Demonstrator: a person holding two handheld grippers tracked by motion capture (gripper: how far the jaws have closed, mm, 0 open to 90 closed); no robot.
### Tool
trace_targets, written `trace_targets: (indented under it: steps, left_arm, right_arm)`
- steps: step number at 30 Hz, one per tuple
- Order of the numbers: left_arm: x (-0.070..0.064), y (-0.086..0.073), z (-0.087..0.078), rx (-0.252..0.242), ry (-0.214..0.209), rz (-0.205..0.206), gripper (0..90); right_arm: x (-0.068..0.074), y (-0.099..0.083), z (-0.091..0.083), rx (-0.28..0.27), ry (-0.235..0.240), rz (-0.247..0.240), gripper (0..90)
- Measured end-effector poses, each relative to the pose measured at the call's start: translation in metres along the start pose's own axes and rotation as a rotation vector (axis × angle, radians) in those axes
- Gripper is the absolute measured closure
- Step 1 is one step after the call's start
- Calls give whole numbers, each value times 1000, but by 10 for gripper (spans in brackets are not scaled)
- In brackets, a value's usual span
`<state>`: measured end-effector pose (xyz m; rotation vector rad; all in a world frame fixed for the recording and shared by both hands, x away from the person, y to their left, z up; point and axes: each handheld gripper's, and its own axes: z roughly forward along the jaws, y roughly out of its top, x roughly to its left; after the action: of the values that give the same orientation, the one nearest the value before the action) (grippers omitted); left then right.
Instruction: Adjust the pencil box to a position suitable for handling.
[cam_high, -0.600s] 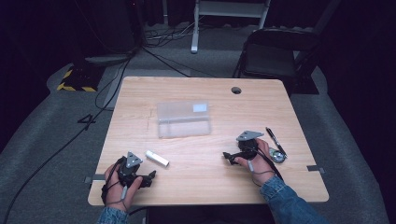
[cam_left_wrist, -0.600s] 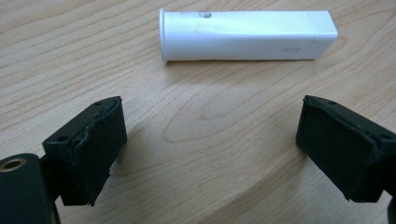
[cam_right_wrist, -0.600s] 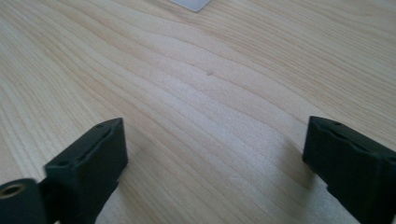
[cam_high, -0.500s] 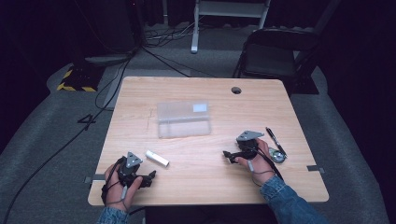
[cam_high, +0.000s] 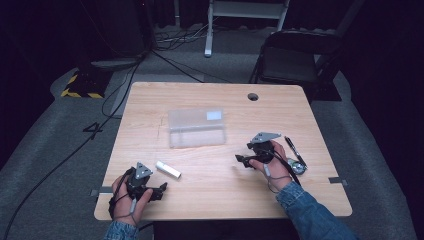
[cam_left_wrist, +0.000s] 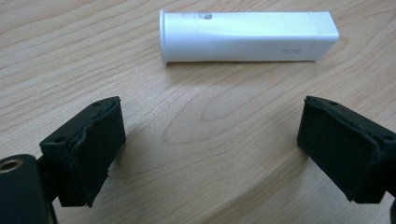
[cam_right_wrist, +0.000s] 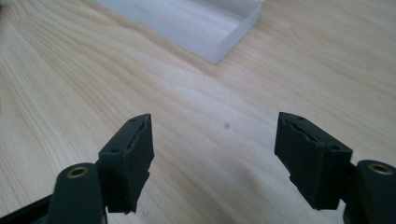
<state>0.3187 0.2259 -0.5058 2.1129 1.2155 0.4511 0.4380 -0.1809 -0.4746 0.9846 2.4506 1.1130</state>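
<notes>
Two hand-held grippers rest low on the wooden table (cam_high: 210, 95) in the high view. The left hand-held gripper (cam_high: 159, 189) sits near the front left corner, with a small white tube (cam_high: 168, 169) lying flat just beyond its tips, apart from them. The right hand-held gripper (cam_high: 241, 160) sits toward the right, pointing left over bare wood. A clear plastic box (cam_high: 196, 128) lies mid-table, well apart from both. A black pen (cam_high: 292, 147) and a small silvery object (cam_high: 298, 165) lie just right of the right hand.

Left gripper view: the jaws stand wide apart, holding nothing; the white tube (cam_left_wrist: 247, 36) lies crosswise ahead of them, untouched.

Right gripper view: the jaws are wide and empty, over bare wood, with a corner of the clear plastic box (cam_right_wrist: 196, 23) ahead.
</notes>
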Motion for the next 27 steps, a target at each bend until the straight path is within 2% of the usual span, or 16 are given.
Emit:
trace_targets:
  steps: [3, 6, 11, 15, 18, 20, 21, 24, 27]
  left_arm:
    - [0, 0, 0, -1, 2, 4, 80]
    - [0, 0, 0, -1, 2, 4, 80]
    - [0, 0, 0, -1, 2, 4, 80]
    - [1, 0, 0, 5, -2, 5, 78]
    - [1, 1, 0, 6, -2, 7, 75]
    - [1, 1, 0, 6, -2, 7, 74]
    - [1, 1, 0, 6, -2, 7, 74]
    - [1, 1, 1, 4, -2, 4, 74]
    - [1, 1, 1, 7, -3, 6, 72]
  right_arm:
    - [-2, 13, 3, -6, 3, -5, 330]
    - [-3, 22, 5, 18, 8, -19, 400]
    - [-3, 34, 13, 28, 37, 4, 445]
    - [1, 47, 24, 29, 13, -12, 472]
    - [2, 56, 34, 34, -19, -45, 480]
    - [2, 58, 37, 39, -27, -38, 491]
    - [0, 63, 44, 68, -47, -12, 517]
    - [-3, 66, 51, 82, -59, 47, 541]
    - [-4, 68, 55, 79, -72, 54, 545]
